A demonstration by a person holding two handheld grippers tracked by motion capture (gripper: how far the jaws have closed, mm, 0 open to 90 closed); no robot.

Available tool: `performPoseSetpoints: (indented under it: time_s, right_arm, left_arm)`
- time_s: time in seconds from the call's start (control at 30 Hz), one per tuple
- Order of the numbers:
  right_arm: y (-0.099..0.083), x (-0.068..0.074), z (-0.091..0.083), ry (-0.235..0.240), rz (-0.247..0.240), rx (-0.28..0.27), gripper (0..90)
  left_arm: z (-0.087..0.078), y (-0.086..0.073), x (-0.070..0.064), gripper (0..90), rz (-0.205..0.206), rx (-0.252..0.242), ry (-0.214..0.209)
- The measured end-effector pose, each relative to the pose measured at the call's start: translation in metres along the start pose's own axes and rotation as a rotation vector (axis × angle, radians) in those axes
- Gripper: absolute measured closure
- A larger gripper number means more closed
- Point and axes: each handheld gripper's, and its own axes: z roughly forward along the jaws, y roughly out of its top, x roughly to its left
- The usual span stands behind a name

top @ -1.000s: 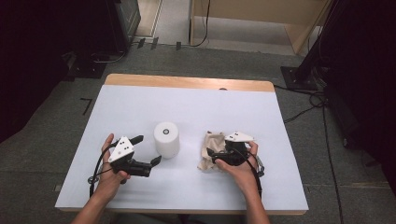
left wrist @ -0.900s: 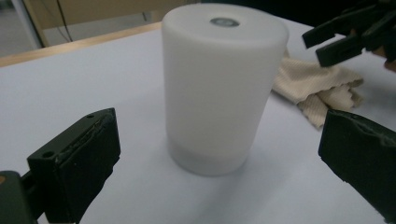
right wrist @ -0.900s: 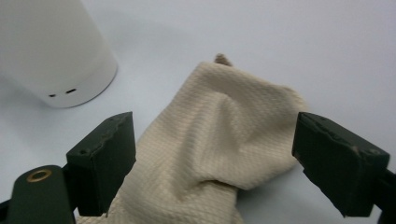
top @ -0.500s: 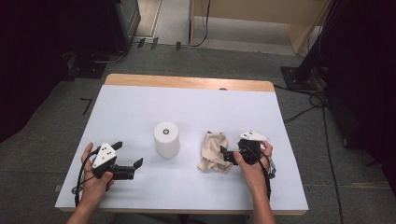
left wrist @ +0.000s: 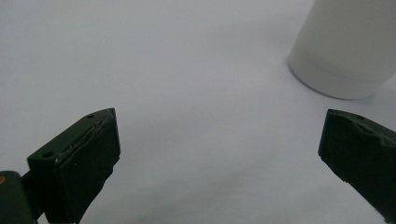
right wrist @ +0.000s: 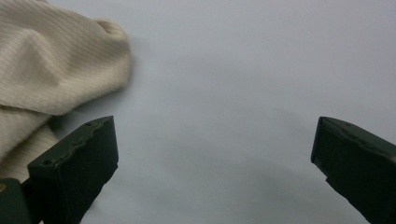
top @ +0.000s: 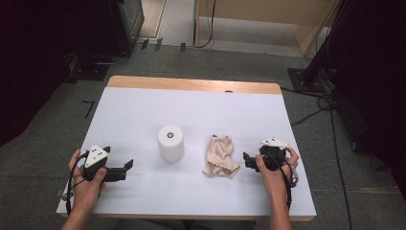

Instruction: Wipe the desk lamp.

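Two grippers, one cloth and one white cylinder are on the table (top: 143, 110).

Nearest the person, at the front left, the left gripper (top: 125, 168) lies low over the white surface in the person's left hand (top: 86, 184). Its jaws stand wide apart with nothing between them — in the left gripper view they frame bare tabletop, with the base of the white cylinder (left wrist: 348, 56) ahead and to the right. It points to the right along the table, toward the cylinder but well short of it.

At the front right, the right gripper (top: 246, 160) sits in the person's right hand (top: 273, 170), jaws likewise spread wide and empty. It points left toward the cloth (top: 220, 155), whose edge lies just beside its left jaw in the right gripper view, apart from it.

The single beige ribbed cloth is crumpled in a heap — its long axis runs roughly from near to far, slightly slanted. It lies between the right gripper and the cylinder.

The one cylinder (top: 171, 143) stands upright near the table's middle, left of the cloth.
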Motion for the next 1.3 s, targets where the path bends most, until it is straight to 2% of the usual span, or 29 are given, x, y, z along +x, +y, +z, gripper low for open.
performPoseSetpoints:
  time_s: [0.13, 0.23, 0.37, 0.43, 0.47, 0.53, 0.63, 0.77, 0.8, 0.83, 0.9, 0.97, 1.1, 1.3]
  right_arm:
    - [-0.005, -0.009, 0.0, -0.006, 0.024, 0.018, 0.8]
    - [-0.009, -0.016, -0.002, -0.015, 0.042, 0.021, 0.8]
    - [-0.016, -0.028, -0.007, -0.059, 0.046, 0.038, 0.8]
    - [-0.018, -0.031, -0.008, -0.064, 0.051, 0.038, 0.8]
    - [-0.024, -0.039, -0.012, -0.076, 0.073, 0.036, 1.2]
    - [-0.028, -0.044, -0.015, -0.083, 0.085, 0.037, 1.4]
    - [-0.034, -0.051, -0.022, -0.074, 0.117, 0.03, 1.9]
    - [-0.044, -0.059, -0.027, -0.094, 0.123, 0.047, 2.2]
    - [-0.048, -0.061, -0.028, -0.109, 0.129, 0.057, 2.2]
    - [-0.05, -0.062, -0.029, -0.11, 0.126, 0.061, 2.4]
    - [-0.054, -0.063, -0.031, -0.117, 0.129, 0.052, 2.7]
    - [-0.056, -0.063, -0.032, -0.129, 0.134, 0.046, 3.3]
    - [-0.06, -0.06, -0.031, -0.146, 0.126, 0.019, 1.7]
    - [-0.061, -0.06, -0.03, -0.15, 0.119, 0.014, 1.0]
  left_arm:
    - [0.0, -0.003, 0.009, 0.0, -0.048, 0.037, 0.001]
    - [0.0, -0.004, 0.014, 0.0, -0.057, 0.054, 0.016]
    - [0.001, -0.006, 0.018, 0.0, -0.065, 0.065, 0.03]
    - [0.001, -0.007, 0.019, 0.0, -0.066, 0.07, 0.031]
    - [0.002, -0.008, 0.021, 0.0, -0.07, 0.084, 0.026]
    - [0.004, -0.009, 0.021, 0.0, -0.071, 0.103, 0.01]
    - [0.005, -0.009, 0.02, 0.0, -0.06, 0.112, 0.014]
    - [0.007, -0.009, 0.019, 0.0, -0.043, 0.126, 0.012]
    - [0.011, -0.009, 0.017, 0.0, -0.03, 0.164, 0.013]
    - [0.013, -0.008, 0.017, 0.0, -0.026, 0.179, 0.015]
    - [0.015, -0.008, 0.013, 0.0, -0.002, 0.199, 0.04]
    - [0.017, -0.008, 0.009, 0.0, 0.039, 0.218, 0.074]
    - [0.018, -0.008, 0.009, 0.0, 0.033, 0.221, 0.069]
    - [0.018, -0.008, 0.009, 0.0, 0.035, 0.224, 0.069]
